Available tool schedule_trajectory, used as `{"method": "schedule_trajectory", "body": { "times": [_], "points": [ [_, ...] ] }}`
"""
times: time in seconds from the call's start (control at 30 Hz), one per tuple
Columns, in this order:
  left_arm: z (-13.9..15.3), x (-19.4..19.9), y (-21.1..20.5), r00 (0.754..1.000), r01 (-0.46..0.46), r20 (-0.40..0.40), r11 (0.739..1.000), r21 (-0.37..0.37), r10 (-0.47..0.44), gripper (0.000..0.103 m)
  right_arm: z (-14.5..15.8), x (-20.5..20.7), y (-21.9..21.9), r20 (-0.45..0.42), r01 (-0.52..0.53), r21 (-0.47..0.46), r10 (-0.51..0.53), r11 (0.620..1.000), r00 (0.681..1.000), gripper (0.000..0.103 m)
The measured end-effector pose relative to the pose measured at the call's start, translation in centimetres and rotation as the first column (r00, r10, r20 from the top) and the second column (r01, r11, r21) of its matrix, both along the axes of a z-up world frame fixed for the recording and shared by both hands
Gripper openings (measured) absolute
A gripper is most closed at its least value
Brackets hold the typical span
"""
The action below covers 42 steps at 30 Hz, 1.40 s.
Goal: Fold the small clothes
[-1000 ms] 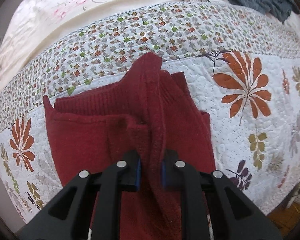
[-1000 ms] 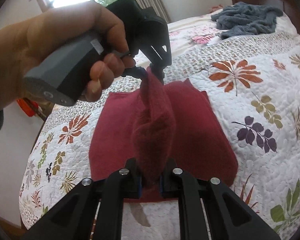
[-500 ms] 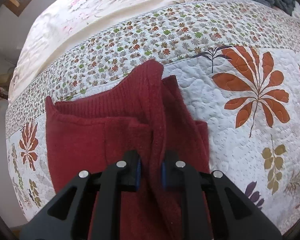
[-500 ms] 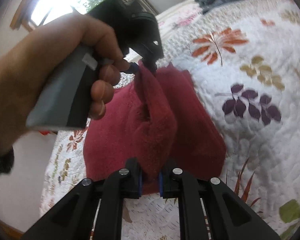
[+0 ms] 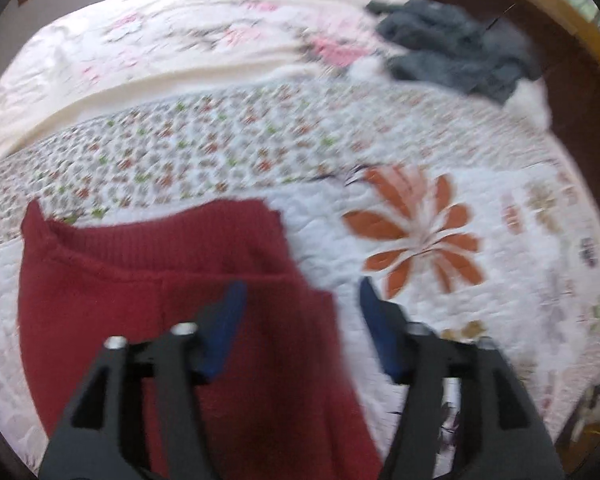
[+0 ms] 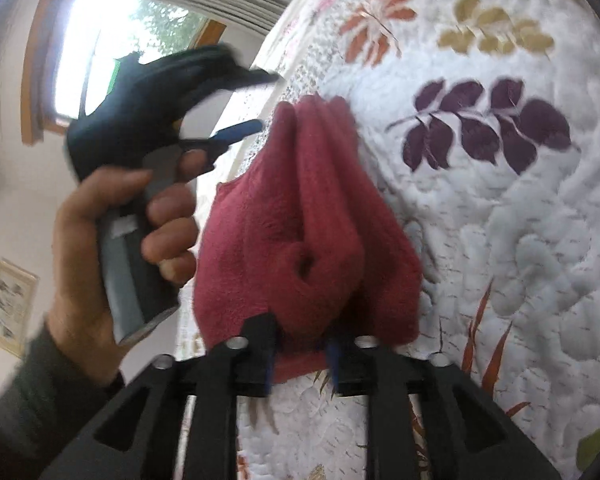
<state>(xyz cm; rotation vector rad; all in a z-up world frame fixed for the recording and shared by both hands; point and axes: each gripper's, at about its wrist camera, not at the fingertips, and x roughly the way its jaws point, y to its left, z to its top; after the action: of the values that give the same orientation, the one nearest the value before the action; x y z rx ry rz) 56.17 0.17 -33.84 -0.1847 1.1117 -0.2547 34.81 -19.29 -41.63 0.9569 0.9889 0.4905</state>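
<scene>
A dark red knitted garment (image 5: 148, 304) lies folded on the flowered quilt (image 5: 512, 216), ribbed hem toward the far side. My left gripper (image 5: 300, 316) hovers open above its right edge with nothing between the blue pads (image 5: 224, 320). In the right wrist view the garment (image 6: 308, 220) is bunched into ridges on the quilt (image 6: 520, 240). My right gripper (image 6: 300, 360) has its jaws a little apart, with the garment's near edge lying between them. A person's hand (image 6: 100, 248) holds the left gripper (image 6: 266, 100) open, just left of the garment's far end.
A grey crumpled garment (image 5: 452, 52) lies at the far right of the bed beside a dark wooden headboard (image 5: 572, 92). A window (image 6: 112, 52) and a white wall stand beyond the bed's left edge. The quilt spreads wide to the right.
The left gripper has opened, let go of the garment's raised fold and pulled back. The fold has dropped onto the bed. The right gripper's jaws have widened and it has moved closer.
</scene>
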Motion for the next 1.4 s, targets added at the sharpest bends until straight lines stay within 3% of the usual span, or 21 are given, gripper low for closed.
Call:
{"method": "schedule_trajectory", "body": {
  "times": [0.1, 0.17, 0.27, 0.43, 0.6, 0.83, 0.93, 1.0, 1.03, 1.1, 1.13, 1.2, 1.3, 1.4],
  "points": [
    [1.3, -1.0, 1.6, 1.0, 0.027, 0.014, 0.992, -0.121, -0.026, 0.067, 0.0, 0.4, -1.1, -0.01, -0.018, 0.063, 0.018, 0.998, 1.0, 0.045],
    [1.6, -2.2, 3.2, 0.999, 0.032, -0.001, 0.978, -0.206, -0.033, 0.067, 0.3, 1.1, -1.8, -0.007, -0.058, 0.106, 0.059, 0.993, 0.998, 0.062],
    [1.7, -5.0, 6.0, 0.998, 0.046, -0.018, 0.95, -0.309, -0.054, 0.068, 0.6, 2.8, -2.7, -0.013, -0.117, 0.162, 0.121, 0.98, 0.993, 0.069],
    [0.6, -10.7, 10.2, 0.993, 0.067, -0.062, 0.906, -0.418, -0.102, 0.068, 0.4, 6.4, -2.2, -0.06, -0.259, 0.28, 0.286, 0.924, 0.956, 0.072],
    [-0.5, -14.5, 14.0, 0.992, 0.04, -0.081, 0.845, -0.533, -0.097, 0.068, 0.8, 9.6, -0.1, -0.089, -0.364, 0.28, 0.402, 0.888, 0.911, 0.072],
    [-2.8, -16.0, 15.1, 0.986, 0.035, -0.112, 0.813, -0.582, -0.123, 0.068, 0.9, 13.1, 1.6, -0.123, -0.392, 0.249, 0.43, 0.886, 0.894, 0.072],
    [-3.5, -16.1, 15.5, 0.986, 0.023, -0.116, 0.793, -0.609, -0.117, 0.068, 1.1, 14.2, 2.4, -0.135, -0.394, 0.22, 0.428, 0.892, 0.894, 0.066],
    [-4.0, -16.1, 15.6, 0.986, 0.014, -0.124, 0.793, -0.609, -0.113, 0.068, 1.4, 14.5, 3.2, -0.143, -0.413, 0.179, 0.439, 0.893, 0.887, 0.059],
    [-4.1, -16.2, 15.7, 0.985, 0.016, -0.125, 0.791, -0.612, -0.117, 0.068, 1.5, 14.5, 3.5, -0.148, -0.426, 0.142, 0.444, 0.894, 0.884, 0.05],
    [-4.3, -16.3, 15.8, 0.984, 0.023, -0.126, 0.789, -0.614, -0.126, 0.068, 1.7, 14.3, 3.9, -0.156, -0.44, 0.062, 0.444, 0.896, 0.882, 0.02],
    [-4.4, -16.4, 15.8, 0.983, 0.022, -0.128, 0.785, -0.619, -0.128, 0.068, 2.0, 14.0, 3.9, -0.149, -0.444, 0.033, 0.444, 0.895, 0.884, 0.016],
    [-4.6, -16.5, 15.8, 0.982, 0.025, -0.13, 0.776, -0.63, -0.137, 0.068, 3.3, 13.3, 3.6, -0.112, -0.449, -0.036, 0.443, 0.893, 0.89, 0.015],
    [-4.8, -16.7, 15.6, 0.979, 0.047, -0.123, 0.768, -0.638, -0.162, 0.068, 4.7, 12.4, 2.4, -0.067, -0.41, -0.059, 0.406, 0.91, 0.911, 0.014],
    [-5.6, -17.1, 15.6, 0.974, 0.059, -0.132, 0.774, -0.63, -0.182, 0.067, 2.6, 12.3, 1.0, -0.115, -0.359, -0.072, 0.35, 0.931, 0.93, 0.014]
  ]
}}
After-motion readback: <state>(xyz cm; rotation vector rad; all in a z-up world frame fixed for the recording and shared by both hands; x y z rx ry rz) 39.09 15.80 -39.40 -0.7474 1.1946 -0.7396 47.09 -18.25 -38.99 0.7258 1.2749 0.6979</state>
